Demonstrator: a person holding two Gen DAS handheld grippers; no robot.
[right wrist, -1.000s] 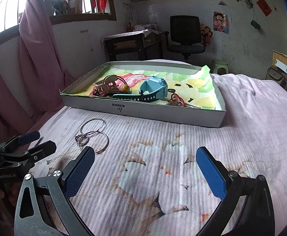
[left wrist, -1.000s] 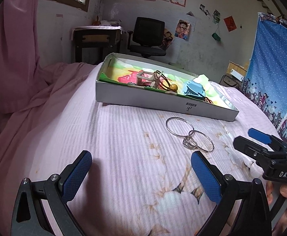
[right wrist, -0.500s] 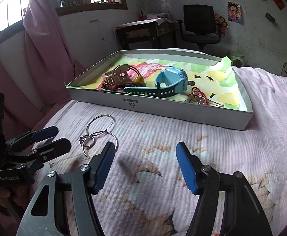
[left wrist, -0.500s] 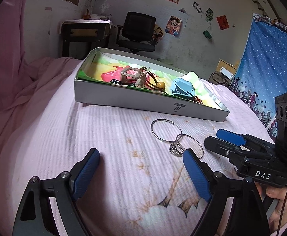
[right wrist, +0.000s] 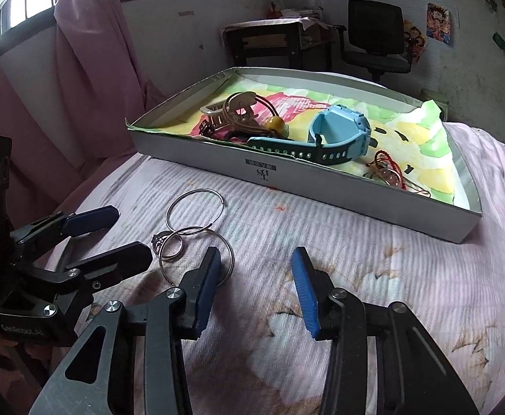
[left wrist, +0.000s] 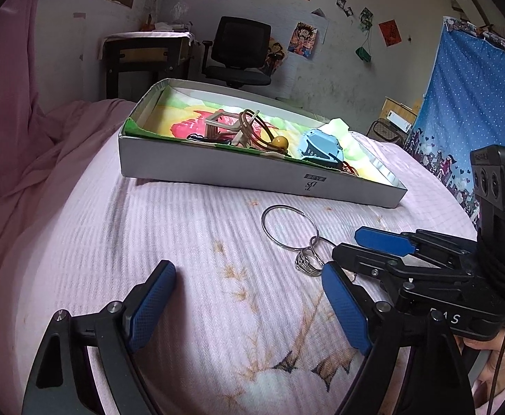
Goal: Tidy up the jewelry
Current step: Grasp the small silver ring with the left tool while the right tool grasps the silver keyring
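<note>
The right tool (right wrist: 255, 276) hangs low over the pink bedspread (right wrist: 356, 259), its jaws having just been closing, with nothing but cloth between them. The left tool (left wrist: 249, 297) stands wide apart, also empty. Between the two lie the silver hoops (right wrist: 197, 228) and a small ring (left wrist: 307, 263), one hoop partly under the right tool's finger. Farther off, the white box (right wrist: 321, 186) holds a blue watch (right wrist: 342, 131), a hair clip (right wrist: 231, 110) and a red bracelet (right wrist: 387, 169).
</note>
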